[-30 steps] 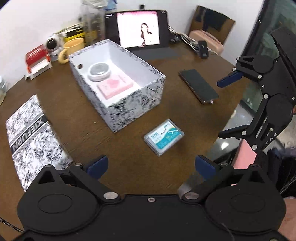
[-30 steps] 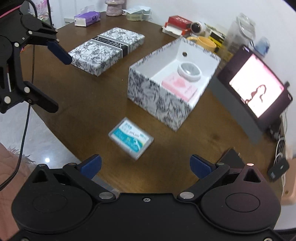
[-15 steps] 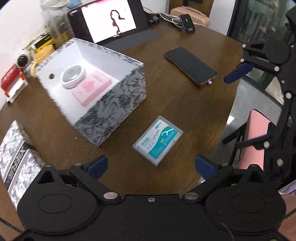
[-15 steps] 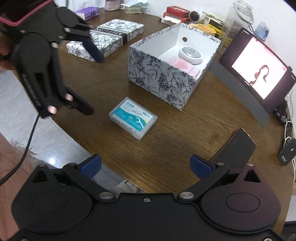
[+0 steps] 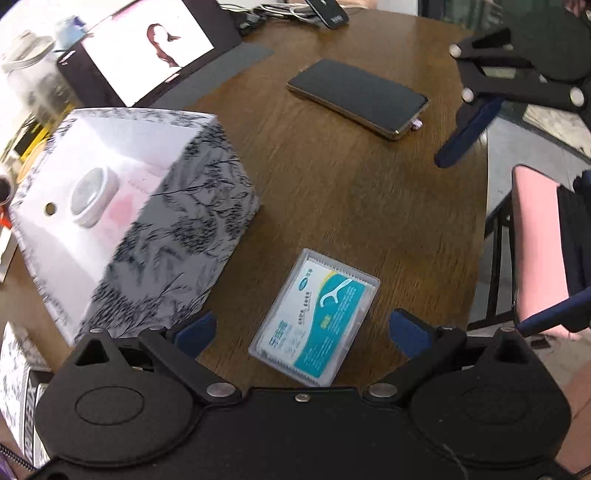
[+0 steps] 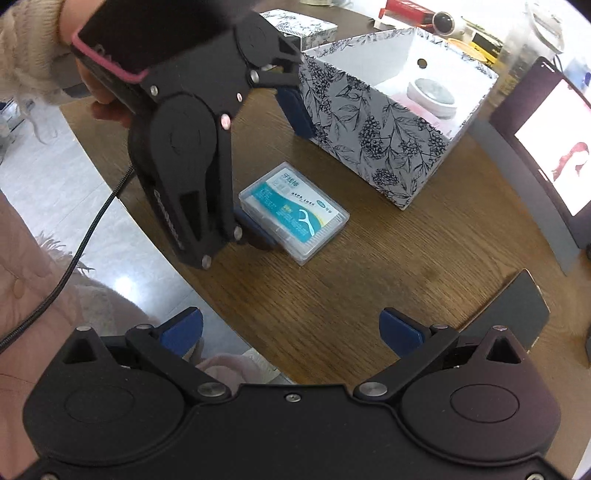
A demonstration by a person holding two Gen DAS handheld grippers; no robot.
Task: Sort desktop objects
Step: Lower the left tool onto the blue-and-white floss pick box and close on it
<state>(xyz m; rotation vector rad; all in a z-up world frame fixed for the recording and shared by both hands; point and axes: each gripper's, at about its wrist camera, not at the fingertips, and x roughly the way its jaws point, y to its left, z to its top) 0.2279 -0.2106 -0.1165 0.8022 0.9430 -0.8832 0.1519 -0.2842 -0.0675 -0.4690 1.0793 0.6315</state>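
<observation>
A clear floss-pick box [image 5: 314, 317] [image 6: 295, 212] with a teal label lies flat on the brown table, in front of an open patterned box [image 5: 166, 221] [image 6: 388, 122]. The patterned box holds a round white tin [image 6: 430, 96] and a pink item [image 6: 439, 125]. My left gripper [image 5: 303, 332] [image 6: 277, 173] is open and low over the table. It straddles the floss-pick box, one pad at the box's end and the other near the patterned box's corner. My right gripper [image 6: 291, 328] [image 5: 480, 243] hangs open at the table's edge with nothing in it.
A dark phone [image 5: 358, 98] [image 6: 517, 310] lies on the table to the right. A lit tablet [image 5: 147, 48] [image 6: 554, 147] stands behind the patterned box, whose lid [image 5: 14, 387] [image 6: 295, 22] lies beside it. Cups and small items crowd the far edge. A pink chair [image 5: 535, 251] stands past the table.
My left gripper has come down and forward, so the floss-pick box now sits between its open fingers. The right gripper has shifted closer to the table edge, still open.
</observation>
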